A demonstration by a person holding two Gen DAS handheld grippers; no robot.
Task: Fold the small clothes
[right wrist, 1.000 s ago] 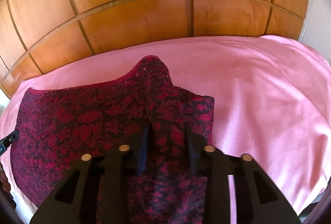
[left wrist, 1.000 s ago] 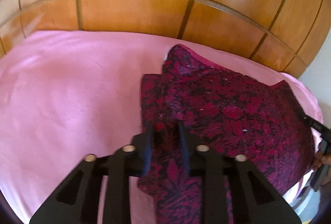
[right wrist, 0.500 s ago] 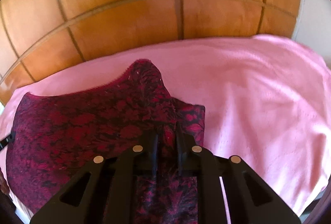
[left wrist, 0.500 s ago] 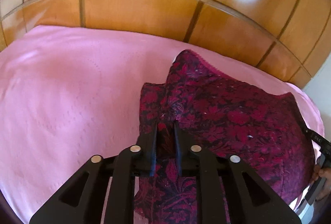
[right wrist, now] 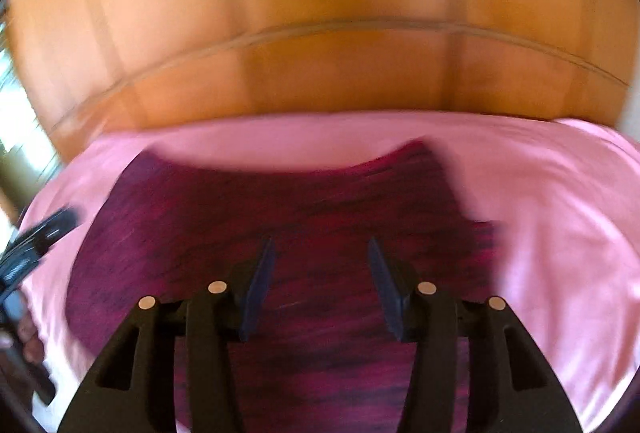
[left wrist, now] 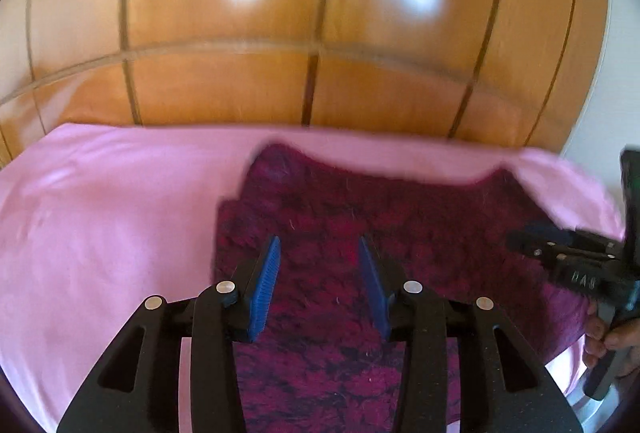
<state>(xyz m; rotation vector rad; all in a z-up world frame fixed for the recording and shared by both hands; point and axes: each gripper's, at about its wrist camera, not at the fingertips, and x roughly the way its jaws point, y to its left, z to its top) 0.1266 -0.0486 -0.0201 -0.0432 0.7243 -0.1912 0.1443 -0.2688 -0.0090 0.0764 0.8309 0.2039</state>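
While both views blur, only the left shows fingers (left wrist: 600,329) gripping the right tool (left wrist: 532,245).

Garment (left wrist: 360,233) is deep red with a dark blotchy print, sheet (left wrist: 100,213) plain pink, wooden panels (left wrist: 240,81) orange-brown, gripper pads (left wrist: 266,281) blue on black arms.

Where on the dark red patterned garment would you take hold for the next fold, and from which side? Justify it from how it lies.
Probably the garment's raised far corner, approached from the left over bare pink sheet. It is the clearest edge in the blurred frames. Both the left gripper and right gripper have just been opening, with nothing pinched.
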